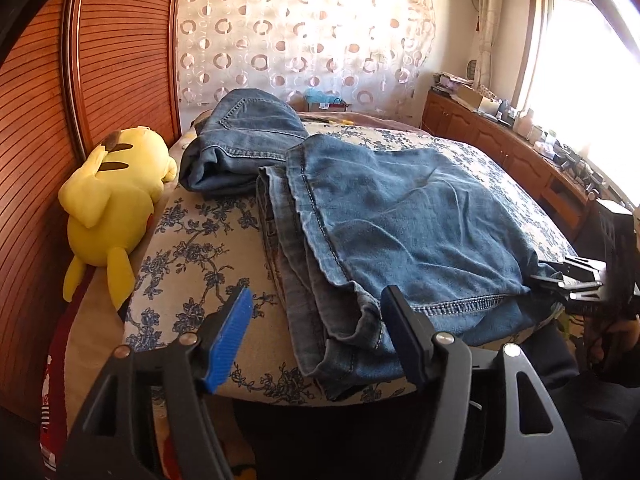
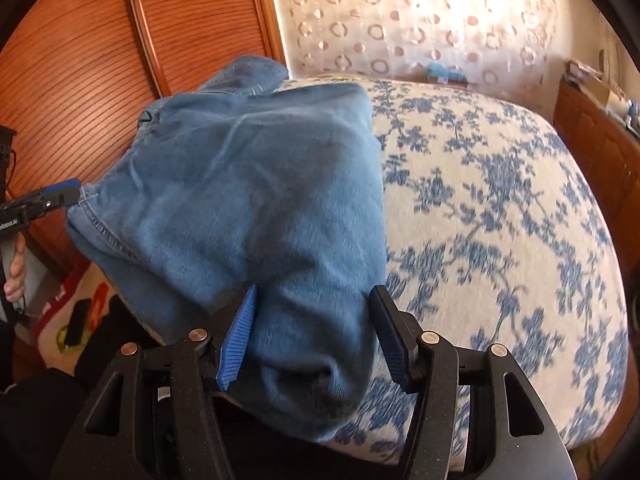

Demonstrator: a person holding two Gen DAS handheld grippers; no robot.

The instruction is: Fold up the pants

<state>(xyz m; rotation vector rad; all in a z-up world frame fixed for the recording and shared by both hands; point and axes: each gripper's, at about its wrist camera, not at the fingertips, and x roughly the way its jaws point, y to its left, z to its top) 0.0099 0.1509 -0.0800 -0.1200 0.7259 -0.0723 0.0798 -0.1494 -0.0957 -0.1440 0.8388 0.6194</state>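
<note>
- Left wrist view: the pants [image 1: 384, 216], blue denim, are lying folded over on the bed [image 1: 192, 240], which is wearing a blue-and-white floral cover; the near hems are hanging by the bed's front edge.
- The left gripper [image 1: 316, 332] is hovering at that edge with its fingers spread wide, nothing between them; its right pad is sitting just beside the hem.
- A second pair of jeans [image 1: 244, 140] is lying folded farther back, and a yellow plush toy [image 1: 116, 196] is resting at the bed's left side against the wooden wardrobe [image 1: 80, 80].
- The right gripper [image 1: 576, 284] is showing at the pants' right corner; whether it is pinching the cloth cannot be told from here.
- Right wrist view: the right gripper [image 2: 312, 328] is straddling a bunched fold of the pants [image 2: 248, 208], fingers parted, the blue pad touching denim, the other pad just beside it.
- The left gripper [image 2: 52, 200] is sitting just beside the pants' far stitched edge.
</note>
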